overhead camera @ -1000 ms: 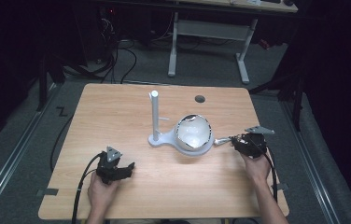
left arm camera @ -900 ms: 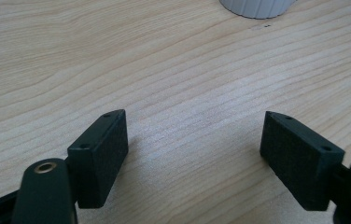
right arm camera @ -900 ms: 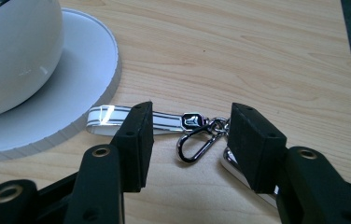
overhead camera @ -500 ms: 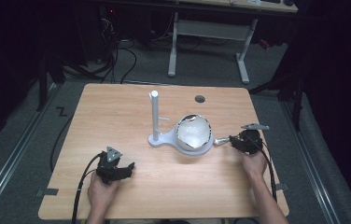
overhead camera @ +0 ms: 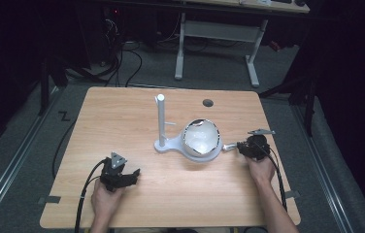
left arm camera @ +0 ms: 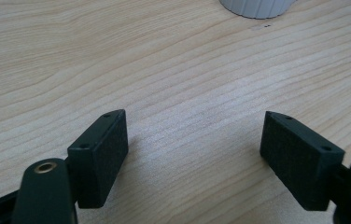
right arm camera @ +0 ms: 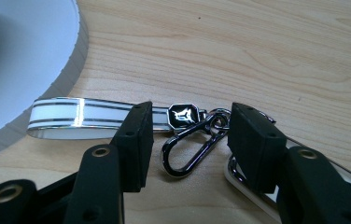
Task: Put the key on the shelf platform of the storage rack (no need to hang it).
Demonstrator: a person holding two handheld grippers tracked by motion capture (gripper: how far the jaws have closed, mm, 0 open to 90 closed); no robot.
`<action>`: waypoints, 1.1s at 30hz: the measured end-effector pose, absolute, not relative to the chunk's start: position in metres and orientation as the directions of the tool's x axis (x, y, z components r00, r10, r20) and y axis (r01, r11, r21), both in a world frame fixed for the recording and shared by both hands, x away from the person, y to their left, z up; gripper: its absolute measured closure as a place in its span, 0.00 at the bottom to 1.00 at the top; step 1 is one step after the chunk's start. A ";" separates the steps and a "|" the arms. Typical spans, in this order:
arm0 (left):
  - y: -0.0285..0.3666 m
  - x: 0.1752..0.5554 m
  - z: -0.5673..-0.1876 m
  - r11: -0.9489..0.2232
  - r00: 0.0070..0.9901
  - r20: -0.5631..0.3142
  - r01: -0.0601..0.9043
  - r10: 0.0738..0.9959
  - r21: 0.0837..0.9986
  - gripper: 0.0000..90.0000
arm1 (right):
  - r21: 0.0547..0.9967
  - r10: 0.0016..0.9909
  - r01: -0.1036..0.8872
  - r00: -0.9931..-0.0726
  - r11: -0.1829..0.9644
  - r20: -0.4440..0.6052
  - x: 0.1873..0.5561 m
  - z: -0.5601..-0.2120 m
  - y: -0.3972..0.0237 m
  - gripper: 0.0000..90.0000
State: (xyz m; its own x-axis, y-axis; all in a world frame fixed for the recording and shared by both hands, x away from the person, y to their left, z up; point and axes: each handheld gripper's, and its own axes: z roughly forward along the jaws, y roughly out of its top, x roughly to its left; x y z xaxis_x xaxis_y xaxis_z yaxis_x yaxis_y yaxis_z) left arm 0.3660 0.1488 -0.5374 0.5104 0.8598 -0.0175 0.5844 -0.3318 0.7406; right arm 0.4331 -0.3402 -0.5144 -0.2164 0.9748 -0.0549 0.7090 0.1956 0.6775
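I can read no words or numbers anywhere from here. The one sign I make out is a small silver emblem on a black eight-sided badge (right arm camera: 183, 115), set on the keychain (right arm camera: 131, 120) between its white strap and the metal clasp, near my right hand; it may be a horned animal's head, but the mark is too small to be sure.

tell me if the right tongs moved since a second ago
Yes. In the high view the right tongs have come down-frame and slightly left toward the keychain, judged against the white bowl, which stayed put.
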 end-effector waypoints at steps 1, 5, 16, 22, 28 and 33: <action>0.149 0.366 -0.537 -0.332 0.510 -0.018 0.584 0.860 0.741 0.26 | 0.678 0.975 0.709 -0.215 0.195 -0.056 0.433 -0.515 -0.340 0.56; 0.149 0.366 -0.537 -0.332 0.510 -0.018 0.585 0.860 0.740 0.26 | 0.676 0.974 0.710 -0.217 0.198 -0.057 0.434 -0.516 -0.339 0.57; 0.149 0.366 -0.537 -0.331 0.511 -0.019 0.585 0.859 0.740 0.26 | 0.664 0.975 0.725 -0.218 0.183 -0.030 0.433 -0.520 -0.343 0.70; 0.149 0.366 -0.537 -0.331 0.511 -0.019 0.585 0.859 0.740 0.26 | 0.668 0.978 0.724 -0.208 0.169 -0.021 0.431 -0.520 -0.345 0.79; 0.149 0.366 -0.537 -0.331 0.510 -0.018 0.585 0.860 0.741 0.26 | 0.671 0.981 0.723 -0.193 0.164 -0.032 0.428 -0.520 -0.347 0.87; 0.149 0.366 -0.537 -0.332 0.510 -0.018 0.585 0.860 0.741 0.26 | 0.673 0.984 0.724 -0.173 0.153 -0.038 0.429 -0.520 -0.349 0.92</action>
State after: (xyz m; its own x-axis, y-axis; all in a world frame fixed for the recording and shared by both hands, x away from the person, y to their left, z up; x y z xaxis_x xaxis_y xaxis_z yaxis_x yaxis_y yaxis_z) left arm 0.3660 0.1488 -0.5374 0.5100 0.8600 -0.0176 0.5845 -0.3315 0.7405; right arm 0.4286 -0.3486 -0.5202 -0.1730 0.9842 -0.0377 0.7238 0.1529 0.6729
